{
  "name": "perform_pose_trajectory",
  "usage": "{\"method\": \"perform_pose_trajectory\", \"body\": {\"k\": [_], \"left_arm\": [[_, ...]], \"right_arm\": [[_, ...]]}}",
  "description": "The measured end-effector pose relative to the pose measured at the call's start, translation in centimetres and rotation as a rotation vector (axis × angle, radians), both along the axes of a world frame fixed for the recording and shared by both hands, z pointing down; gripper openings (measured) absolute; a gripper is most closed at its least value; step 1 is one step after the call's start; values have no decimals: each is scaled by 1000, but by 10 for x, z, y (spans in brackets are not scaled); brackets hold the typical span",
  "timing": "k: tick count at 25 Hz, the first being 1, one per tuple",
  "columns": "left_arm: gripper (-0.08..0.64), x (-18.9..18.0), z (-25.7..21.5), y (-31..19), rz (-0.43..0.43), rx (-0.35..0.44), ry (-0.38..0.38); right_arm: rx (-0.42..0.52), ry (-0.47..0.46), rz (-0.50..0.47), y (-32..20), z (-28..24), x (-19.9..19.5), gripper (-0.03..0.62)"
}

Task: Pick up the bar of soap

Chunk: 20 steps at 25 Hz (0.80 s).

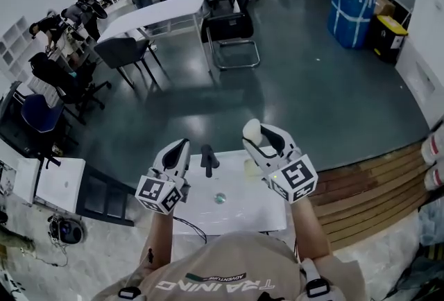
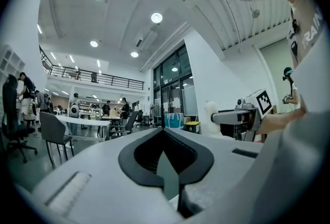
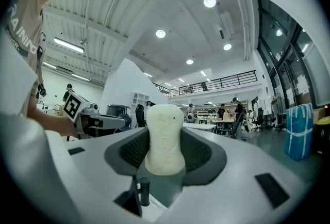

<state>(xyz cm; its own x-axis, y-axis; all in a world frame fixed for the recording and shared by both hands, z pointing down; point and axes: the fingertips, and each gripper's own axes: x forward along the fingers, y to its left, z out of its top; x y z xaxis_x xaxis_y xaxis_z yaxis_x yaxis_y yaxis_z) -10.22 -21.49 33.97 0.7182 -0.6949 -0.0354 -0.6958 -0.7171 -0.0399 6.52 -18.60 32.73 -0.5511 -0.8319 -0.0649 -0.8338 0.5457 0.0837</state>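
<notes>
The bar of soap (image 1: 252,130) is pale cream with a narrowed middle. It stands upright between the jaws of my right gripper (image 1: 261,137), which is shut on it and held up above the white sink (image 1: 201,215). In the right gripper view the soap (image 3: 165,138) fills the gap between the dark pads (image 3: 202,152). My left gripper (image 1: 179,149) hovers over the sink's left side, shut with nothing in it; its jaw tips meet in the left gripper view (image 2: 164,132). From there the soap (image 2: 210,114) shows off to the right.
A black faucet (image 1: 208,158) rises at the back of the sink, and a round drain (image 1: 220,198) sits in the basin. Wooden boards (image 1: 368,188) lie to the right. A white table (image 1: 159,14) and chairs (image 1: 232,29) stand farther off on the grey floor.
</notes>
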Motion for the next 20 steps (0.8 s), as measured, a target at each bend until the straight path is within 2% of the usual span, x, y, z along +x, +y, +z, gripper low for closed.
{"method": "perform_pose_trajectory", "body": {"k": [20], "left_arm": [[-3, -4, 16, -4, -5, -38, 17]], "right_arm": [[-23, 3, -5, -6, 19, 2, 184]]}}
